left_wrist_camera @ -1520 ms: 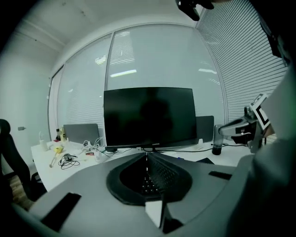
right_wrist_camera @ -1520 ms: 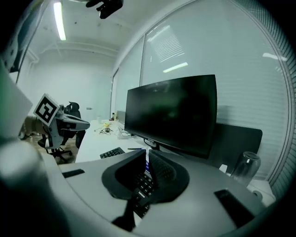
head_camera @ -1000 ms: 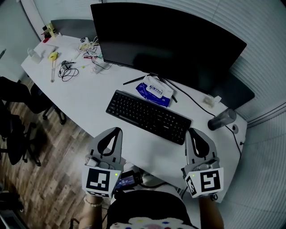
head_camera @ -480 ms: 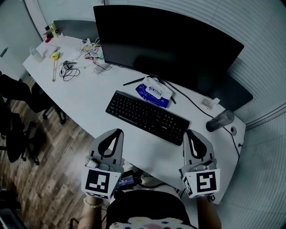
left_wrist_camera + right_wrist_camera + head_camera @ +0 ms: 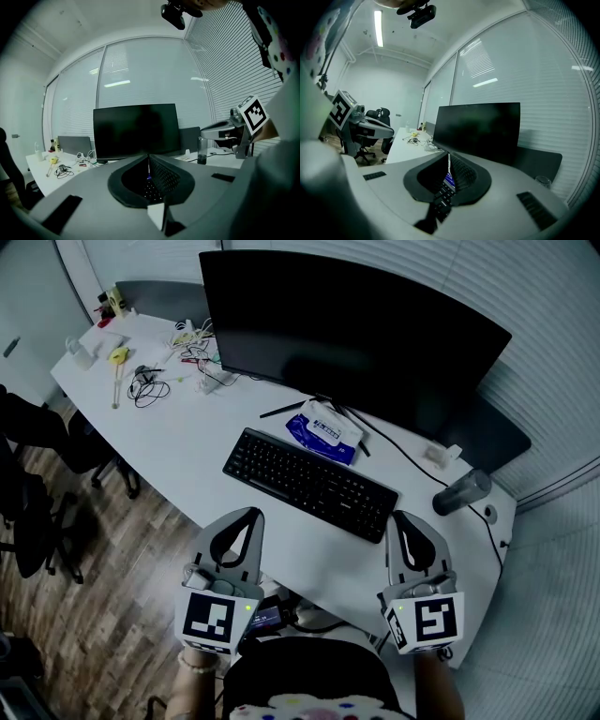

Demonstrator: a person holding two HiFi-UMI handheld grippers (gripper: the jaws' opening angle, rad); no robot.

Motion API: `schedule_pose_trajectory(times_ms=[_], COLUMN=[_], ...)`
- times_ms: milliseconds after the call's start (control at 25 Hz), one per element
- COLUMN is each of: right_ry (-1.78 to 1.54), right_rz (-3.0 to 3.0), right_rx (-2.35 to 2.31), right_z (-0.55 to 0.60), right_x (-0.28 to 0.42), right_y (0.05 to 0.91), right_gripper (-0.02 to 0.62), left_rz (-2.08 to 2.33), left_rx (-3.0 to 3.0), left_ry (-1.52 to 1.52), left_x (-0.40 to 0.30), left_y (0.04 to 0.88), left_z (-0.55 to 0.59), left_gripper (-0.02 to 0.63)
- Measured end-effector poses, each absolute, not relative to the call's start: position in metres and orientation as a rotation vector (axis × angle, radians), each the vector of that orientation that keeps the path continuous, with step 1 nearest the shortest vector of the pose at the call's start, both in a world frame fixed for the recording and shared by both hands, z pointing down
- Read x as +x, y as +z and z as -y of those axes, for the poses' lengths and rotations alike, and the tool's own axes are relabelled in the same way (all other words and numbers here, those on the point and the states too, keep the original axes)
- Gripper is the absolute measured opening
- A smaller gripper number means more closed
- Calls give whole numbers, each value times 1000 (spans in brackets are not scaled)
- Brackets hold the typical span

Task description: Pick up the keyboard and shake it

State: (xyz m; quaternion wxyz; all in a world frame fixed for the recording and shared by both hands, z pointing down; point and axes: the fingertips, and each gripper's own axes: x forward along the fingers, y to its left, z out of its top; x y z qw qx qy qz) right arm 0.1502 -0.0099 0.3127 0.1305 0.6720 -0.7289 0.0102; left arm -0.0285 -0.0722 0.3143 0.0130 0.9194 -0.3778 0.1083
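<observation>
Both closed, left claw (image 5: 249, 514) & right claw (image 5: 398, 517) near keyboard (image 5: 311, 484) front edge.

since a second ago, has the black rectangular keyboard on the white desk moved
No. The black keyboard still lies flat just below the blue wipes pack, same gap.

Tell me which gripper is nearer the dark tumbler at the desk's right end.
Right. The right gripper sits just left of the tumbler, by the keyboard's right end. The left gripper is at the desk's near edge, by the keyboard's left half.
</observation>
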Motion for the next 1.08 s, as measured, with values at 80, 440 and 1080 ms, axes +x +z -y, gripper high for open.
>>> schedule_pose_trajectory(times_ms=[80, 440, 1080], right_ry=[21, 26, 55], right_rz=[2114, 2115, 2151], right_rx=[1947, 1957, 1961], right_z=[9, 10, 14], right_x=[149, 144, 134], right_y=[313, 314, 307], right_gripper=[40, 40, 40], left_rz=[1182, 1178, 1203], left_rx=[2864, 2871, 2870], left_ry=[338, 338, 312], left_x=[-30, -34, -46], left_y=[314, 312, 307], left_z=[72, 72, 73], left_gripper=[21, 21, 21])
